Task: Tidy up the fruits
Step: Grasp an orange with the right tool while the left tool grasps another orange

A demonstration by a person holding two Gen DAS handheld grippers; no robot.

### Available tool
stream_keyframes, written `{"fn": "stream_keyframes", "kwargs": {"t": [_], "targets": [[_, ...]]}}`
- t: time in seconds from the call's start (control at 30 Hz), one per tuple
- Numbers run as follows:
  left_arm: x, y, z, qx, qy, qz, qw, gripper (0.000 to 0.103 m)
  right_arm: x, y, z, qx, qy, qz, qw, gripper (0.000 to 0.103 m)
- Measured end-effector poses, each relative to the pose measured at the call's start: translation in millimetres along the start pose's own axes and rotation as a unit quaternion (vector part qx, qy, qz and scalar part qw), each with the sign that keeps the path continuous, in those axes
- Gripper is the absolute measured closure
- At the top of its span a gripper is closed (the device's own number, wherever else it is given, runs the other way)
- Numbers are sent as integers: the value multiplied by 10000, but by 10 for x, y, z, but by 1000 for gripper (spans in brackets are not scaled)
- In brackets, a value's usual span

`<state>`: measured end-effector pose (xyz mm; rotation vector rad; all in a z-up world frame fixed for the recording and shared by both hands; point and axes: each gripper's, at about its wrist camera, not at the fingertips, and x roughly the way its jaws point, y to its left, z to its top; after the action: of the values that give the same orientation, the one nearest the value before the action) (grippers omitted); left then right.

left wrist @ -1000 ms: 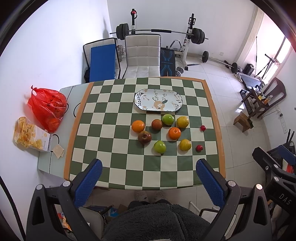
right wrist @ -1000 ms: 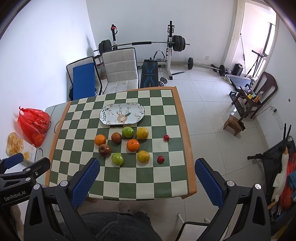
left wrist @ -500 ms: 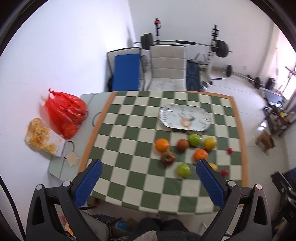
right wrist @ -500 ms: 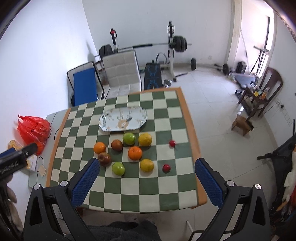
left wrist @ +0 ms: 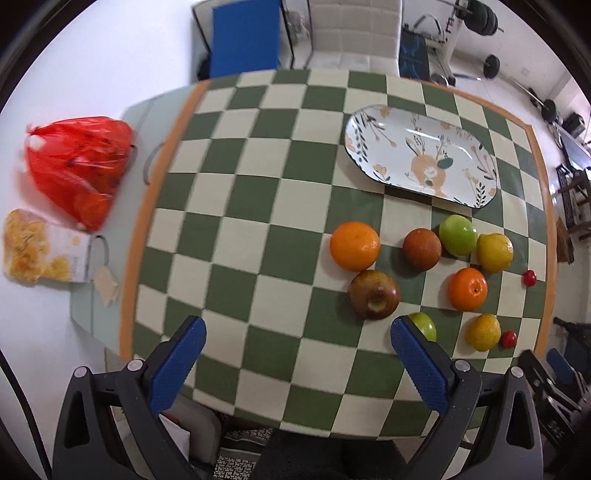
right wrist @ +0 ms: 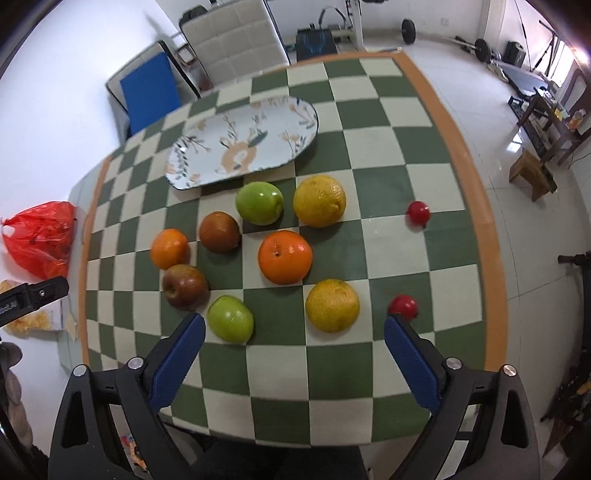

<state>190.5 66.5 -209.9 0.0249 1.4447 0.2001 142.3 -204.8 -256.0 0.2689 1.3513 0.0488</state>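
Several fruits lie on a green-and-cream checkered table (right wrist: 388,177): two oranges (right wrist: 284,257), two green apples (right wrist: 259,202), two yellow citrus fruits (right wrist: 332,305), two dark red-brown apples (right wrist: 184,285) and two small red fruits (right wrist: 403,305). An oval floral plate (right wrist: 242,142) lies bare behind them. My right gripper (right wrist: 294,338) hovers open just in front of the fruit group. My left gripper (left wrist: 298,349) is open over the table's near-left part, with the red-brown apple (left wrist: 373,294) and orange (left wrist: 354,245) ahead on its right. A green apple (left wrist: 424,325) is partly hidden by its right finger.
A red plastic bag (left wrist: 77,162) and a packet of yellow snacks (left wrist: 40,251) lie on a pale surface left of the table. Chairs (right wrist: 236,37) stand behind the table, with gym weights (left wrist: 484,18) beyond. A wooden stool (right wrist: 532,173) is on the floor at right.
Both grippers have come down and forward toward the table, so the fruits look much larger. The left gripper shifted left. Both stay open; no fruit has moved.
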Motion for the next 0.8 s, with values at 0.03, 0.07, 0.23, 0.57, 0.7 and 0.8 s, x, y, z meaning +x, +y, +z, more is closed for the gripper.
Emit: {"fn": "stream_keyframes", "kwargs": {"t": [0.03,0.07,0.23,0.57,0.7,0.8], "targets": [[137,-29,104,66,141,-50,9999,1,138,19,68,41,97,-11,9999,12],[250,-54,178,127,256,-97,9995,1,331,38,156,74,231,-71,9997,14],[786,-181,528,371,726,-415,9958,1,897,191,410,181,740,-237,9968,17],[1675,-488,833,933,1587,-837,9793,15,1546,356,578,218,1394,-533,9886,23],[1842,-596,817,1131,1775,-1017,9723,40,1642,356,621,316,1464,-551,9872,27],[1869,-618,807,1170,1722,-1008,9729,40,1686,356,631,338,1497,-618,9862,30]]}}
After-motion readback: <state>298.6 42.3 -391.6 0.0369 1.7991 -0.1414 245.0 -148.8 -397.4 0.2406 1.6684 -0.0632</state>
